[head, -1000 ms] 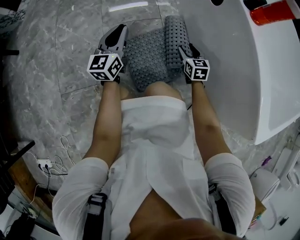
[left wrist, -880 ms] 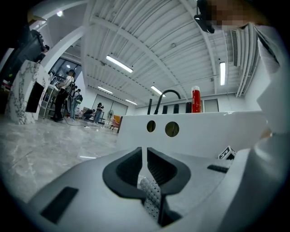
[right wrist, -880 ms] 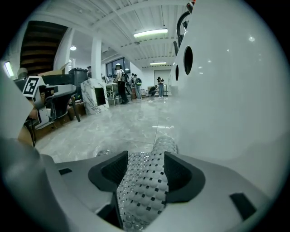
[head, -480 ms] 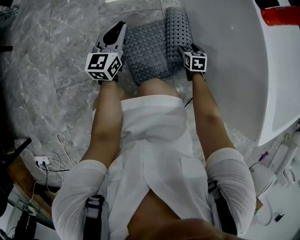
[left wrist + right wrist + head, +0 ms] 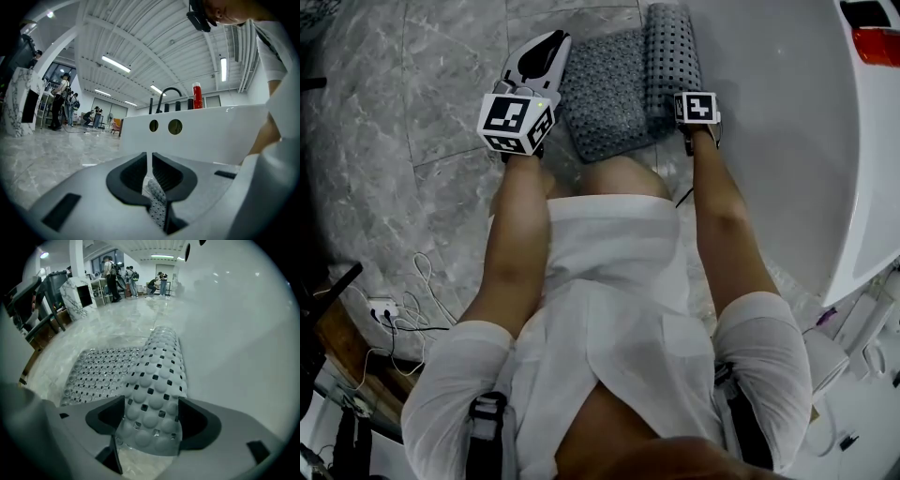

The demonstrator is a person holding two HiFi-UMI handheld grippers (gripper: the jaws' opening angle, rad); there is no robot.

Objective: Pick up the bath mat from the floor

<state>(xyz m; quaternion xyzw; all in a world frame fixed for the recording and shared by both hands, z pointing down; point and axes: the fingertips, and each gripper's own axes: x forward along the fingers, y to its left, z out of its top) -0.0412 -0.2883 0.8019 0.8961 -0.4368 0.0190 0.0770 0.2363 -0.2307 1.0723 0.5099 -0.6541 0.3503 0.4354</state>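
Observation:
The grey, perforated bath mat (image 5: 609, 89) lies on the marble floor beside the tub, its right edge folded up into a ridge (image 5: 672, 56). My left gripper (image 5: 549, 45) rests at the mat's left edge. In the left gripper view it (image 5: 150, 176) is shut on a thin strip of the mat (image 5: 158, 206). My right gripper (image 5: 684, 98) sits at the folded right edge. In the right gripper view its jaws (image 5: 152, 420) are opening, with the bubbled fold of the mat (image 5: 157, 380) between them.
The white bathtub (image 5: 787, 141) curves close along the right, with a red bottle (image 5: 877, 42) on its rim. My knees are just behind the mat. A power strip and cables (image 5: 398, 314) lie on the floor at the left rear. People stand far off in the hall.
Both grippers have edged forward along the mat's sides. The right gripper's cube has turned more level. The mat still lies on the floor.

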